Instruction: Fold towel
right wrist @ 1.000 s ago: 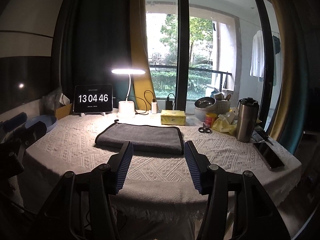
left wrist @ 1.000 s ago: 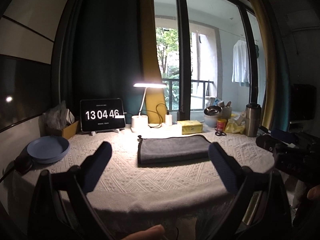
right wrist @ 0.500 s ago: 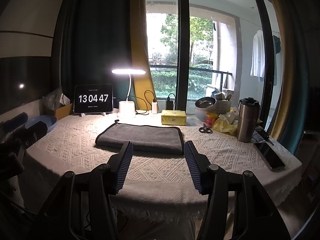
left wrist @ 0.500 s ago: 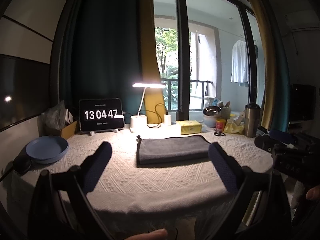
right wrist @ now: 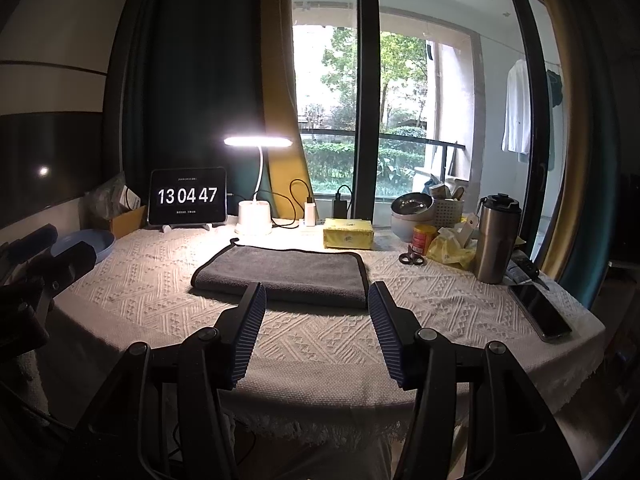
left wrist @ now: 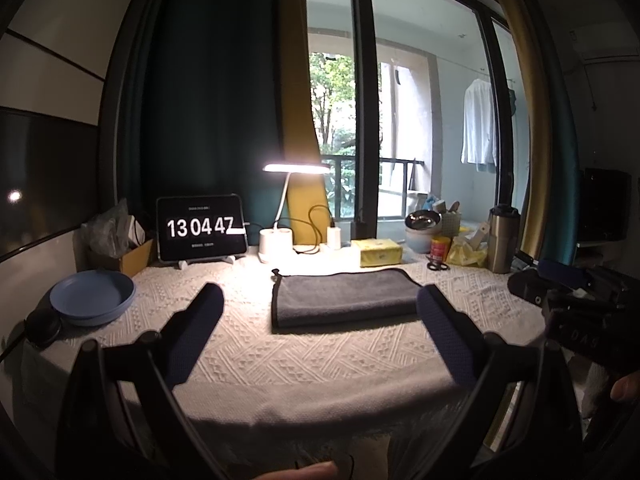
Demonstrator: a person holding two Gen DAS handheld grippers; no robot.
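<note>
My left gripper (left wrist: pixel 316 308) hangs at the near edge of the counter (left wrist: pixel 320 360), its fingers (left wrist: pixel 200 320) spread wide and holding nothing. My right gripper (right wrist: pixel 316 312) has its fingers (right wrist: pixel 252 320) apart too, empty. The grey towel (right wrist: pixel 288 274) lies folded flat mid-counter on the white cloth, just beyond my fingertips, in front of the lit lamp (right wrist: pixel 256 200).

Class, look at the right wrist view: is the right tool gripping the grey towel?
No. The right tool is open and empty, short of the folded grey towel lying on the table.
</note>
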